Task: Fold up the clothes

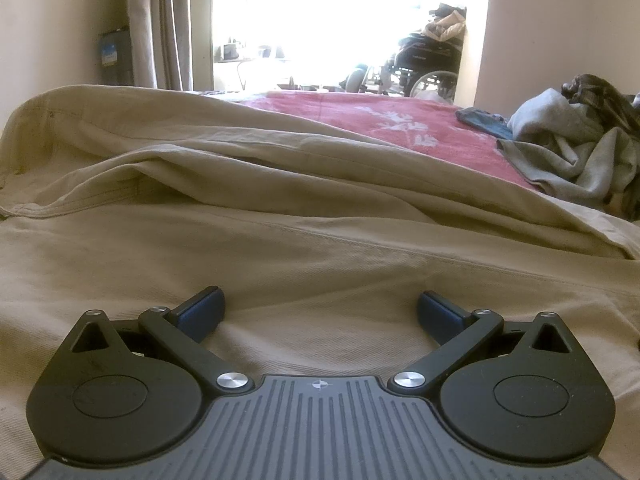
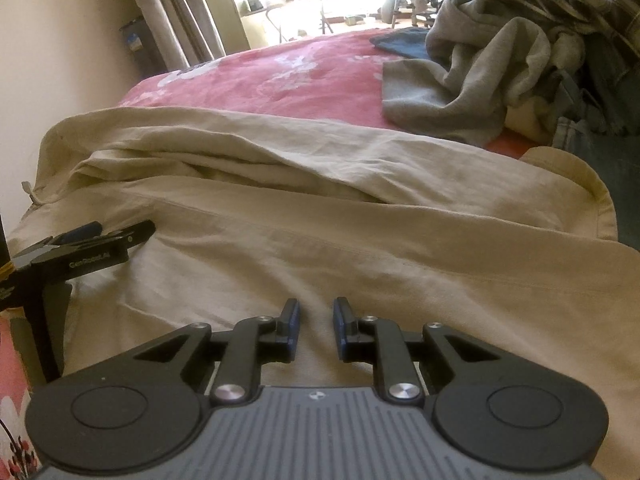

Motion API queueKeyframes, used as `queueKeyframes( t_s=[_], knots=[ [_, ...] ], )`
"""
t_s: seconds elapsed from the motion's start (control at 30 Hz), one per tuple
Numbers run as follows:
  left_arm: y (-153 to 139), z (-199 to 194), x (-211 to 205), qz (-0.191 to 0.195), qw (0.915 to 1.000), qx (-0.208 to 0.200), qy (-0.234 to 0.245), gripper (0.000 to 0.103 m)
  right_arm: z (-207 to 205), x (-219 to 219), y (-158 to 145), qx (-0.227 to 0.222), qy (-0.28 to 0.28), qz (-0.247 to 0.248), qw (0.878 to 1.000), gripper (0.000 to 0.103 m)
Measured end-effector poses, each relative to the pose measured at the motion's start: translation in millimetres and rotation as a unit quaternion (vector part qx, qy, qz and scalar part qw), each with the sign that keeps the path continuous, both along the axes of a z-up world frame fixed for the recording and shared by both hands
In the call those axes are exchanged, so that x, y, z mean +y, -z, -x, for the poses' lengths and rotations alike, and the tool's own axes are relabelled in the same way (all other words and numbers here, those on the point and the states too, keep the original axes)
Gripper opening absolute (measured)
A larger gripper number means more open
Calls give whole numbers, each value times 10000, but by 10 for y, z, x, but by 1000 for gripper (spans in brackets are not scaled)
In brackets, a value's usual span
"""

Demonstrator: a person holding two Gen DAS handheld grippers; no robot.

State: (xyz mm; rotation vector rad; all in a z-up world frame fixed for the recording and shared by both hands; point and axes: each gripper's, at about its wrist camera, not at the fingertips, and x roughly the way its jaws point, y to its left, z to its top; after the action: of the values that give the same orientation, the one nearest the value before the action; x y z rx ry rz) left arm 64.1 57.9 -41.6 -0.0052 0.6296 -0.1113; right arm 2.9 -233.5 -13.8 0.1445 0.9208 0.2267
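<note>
You face a bright doorway (image 1: pixel 344 20), blown out by daylight, with cream walls (image 1: pixel 52 20) on both sides. Grey curtains (image 1: pixel 162 24) hang at its left. A wheelchair (image 1: pixel 428 64) stands beyond the bed's pink floral cover (image 2: pixel 260 76).

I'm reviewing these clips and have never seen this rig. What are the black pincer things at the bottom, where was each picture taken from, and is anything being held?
No robot here: a person holds a two-finger gripper in each hand, each with a camera looking along its fingers. One picture comes from the left gripper, the other from the right gripper, which also sees the left one at its left edge. Both hover over beige trousers spread on a red bedspread. A pile of unfolded clothes lies beyond. The left jaws stand wide open; the right ones are narrow but apart. Neither holds anything.
</note>
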Motion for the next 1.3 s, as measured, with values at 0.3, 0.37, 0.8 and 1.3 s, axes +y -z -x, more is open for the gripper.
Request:
queueKeyframes(
  t_s=[0.3,0.37,0.8,1.3],
  knots=[
    [4,6,-4,2,10000,0,-8,103,-6,-32,-1,24,93,-84,9999,20],
    [5,7,-5,3,10000,1,-9,103,-2,-44,3,17,92,-94,9999,20],
    [2,9,-6,1,10000,0,-9,103,-15,-59,21,-48,93,-180,9998,24],
    [3,10,-8,4,10000,6,-16,103,112,-98,-99,-115,274,-132,9995,32]
  ],
)
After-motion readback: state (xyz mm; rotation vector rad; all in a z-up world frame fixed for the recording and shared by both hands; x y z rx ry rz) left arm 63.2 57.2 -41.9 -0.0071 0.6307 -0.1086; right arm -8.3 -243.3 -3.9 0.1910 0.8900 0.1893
